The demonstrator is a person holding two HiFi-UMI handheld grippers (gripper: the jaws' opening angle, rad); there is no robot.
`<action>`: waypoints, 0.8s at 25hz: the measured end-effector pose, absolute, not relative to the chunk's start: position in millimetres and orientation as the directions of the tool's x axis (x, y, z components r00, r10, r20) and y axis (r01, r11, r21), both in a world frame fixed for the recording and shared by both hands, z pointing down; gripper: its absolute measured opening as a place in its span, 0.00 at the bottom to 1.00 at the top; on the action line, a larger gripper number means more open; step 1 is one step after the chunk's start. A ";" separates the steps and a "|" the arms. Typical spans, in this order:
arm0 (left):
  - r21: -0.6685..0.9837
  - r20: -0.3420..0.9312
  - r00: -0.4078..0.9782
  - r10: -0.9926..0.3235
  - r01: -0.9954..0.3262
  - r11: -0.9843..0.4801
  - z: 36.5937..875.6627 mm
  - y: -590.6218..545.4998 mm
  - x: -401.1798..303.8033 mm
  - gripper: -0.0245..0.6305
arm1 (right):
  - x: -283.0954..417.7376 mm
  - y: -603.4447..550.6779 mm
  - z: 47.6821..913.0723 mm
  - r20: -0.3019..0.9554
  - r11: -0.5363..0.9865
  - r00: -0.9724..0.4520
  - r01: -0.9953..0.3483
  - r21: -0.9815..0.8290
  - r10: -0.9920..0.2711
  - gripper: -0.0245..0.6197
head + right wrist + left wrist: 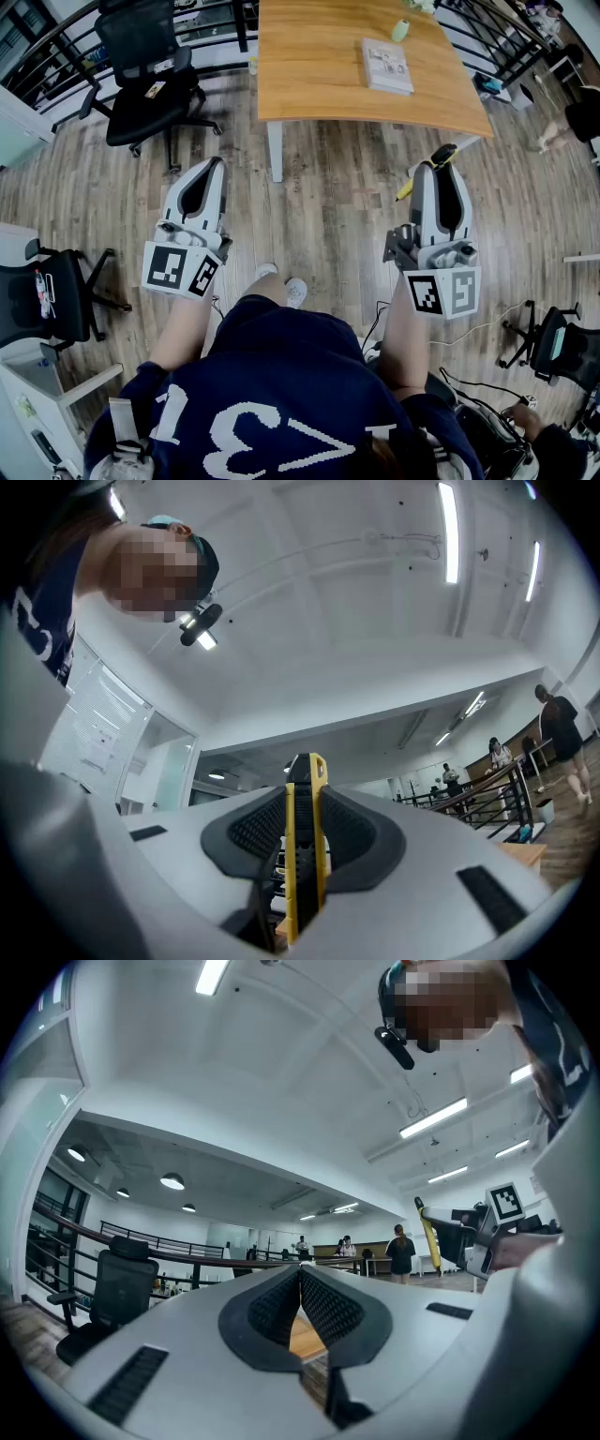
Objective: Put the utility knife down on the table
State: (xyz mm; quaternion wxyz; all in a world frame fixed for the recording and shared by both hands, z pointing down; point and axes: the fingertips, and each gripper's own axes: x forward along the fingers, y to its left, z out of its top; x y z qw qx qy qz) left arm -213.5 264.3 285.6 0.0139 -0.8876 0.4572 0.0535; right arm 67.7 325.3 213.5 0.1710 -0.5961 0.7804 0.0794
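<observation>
**Knife in the grip, not yet over the table**

The wooden table (319, 75) stands ahead of the person, with most of its top bare. A black office chair (145, 70) sits off its left edge. The person stands on the plank floor, short of the table's near edge, with a gripper raised in each hand.

The left gripper (300, 1279) has its jaws brought together at the tips with nothing between them. It hovers over the floor, left of the table's near-left leg, and appears to take no part in the job.

The right gripper (305, 803) is clamped on the utility knife (304, 846). The yellow and black handle runs upright between the two ribbed pads and pokes out past the jaw tips. In the head view the knife is in the air over the floor, just short of the table's near-right corner, and nothing supports it but the jaws.

A pale booklet (387, 65) lies on the right half of the tabletop, toward the far edge.

None of the placing looks done so far. The knife has to be carried forward over the near edge and lowered onto bare wood. The open stretch in front of the booklet looks suitable. Then the jaws need to let go.
</observation>
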 end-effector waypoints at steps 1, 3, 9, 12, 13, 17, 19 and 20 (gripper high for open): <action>0.020 -0.110 0.576 -0.810 -0.813 -0.581 285.4 261.8 -213.6 0.06 | 67.4 323.5 213.7 -0.368 0.285 -0.231 -0.954 -0.098 -0.901 0.23; 0.013 -0.115 0.577 -0.809 -0.813 -0.582 284.7 256.1 -213.0 0.06 | 67.3 319.3 213.8 -0.379 0.298 -0.231 -0.946 -0.127 -0.896 0.23; 0.020 -0.118 0.587 -0.801 -0.805 -0.593 287.3 223.3 -201.7 0.06 | 73.9 292.3 215.7 -0.379 0.293 -0.226 -0.947 -0.129 -0.897 0.23; 0.027 -0.119 0.593 -0.796 -0.800 -0.600 289.2 193.6 -193.5 0.06 | 80.4 266.6 217.0 -0.374 0.290 -0.226 -0.948 -0.127 -0.900 0.23; 0.028 -0.121 0.593 -0.796 -0.799 -0.600 288.9 181.9 -190.8 0.06 | 82.6 255.7 217.5 -0.370 0.290 -0.226 -0.949 -0.127 -0.901 0.23; 0.016 -0.152 0.567 -0.810 -0.818 -0.575 281.8 125.6 -184.7 0.06 | 90.6 201.0 214.4 -0.361 0.292 -0.231 -0.948 -0.126 -0.904 0.23; 0.020 -0.164 0.563 -0.810 -0.819 -0.573 276.7 92.9 -181.8 0.06 | 93.2 170.9 208.4 -0.363 0.295 -0.235 -0.948 -0.119 -0.902 0.23; 0.022 -0.169 0.565 -0.807 -0.817 -0.576 274.0 76.3 -180.0 0.06 | 94.3 155.9 204.7 -0.366 0.294 -0.235 -0.949 -0.114 -0.900 0.23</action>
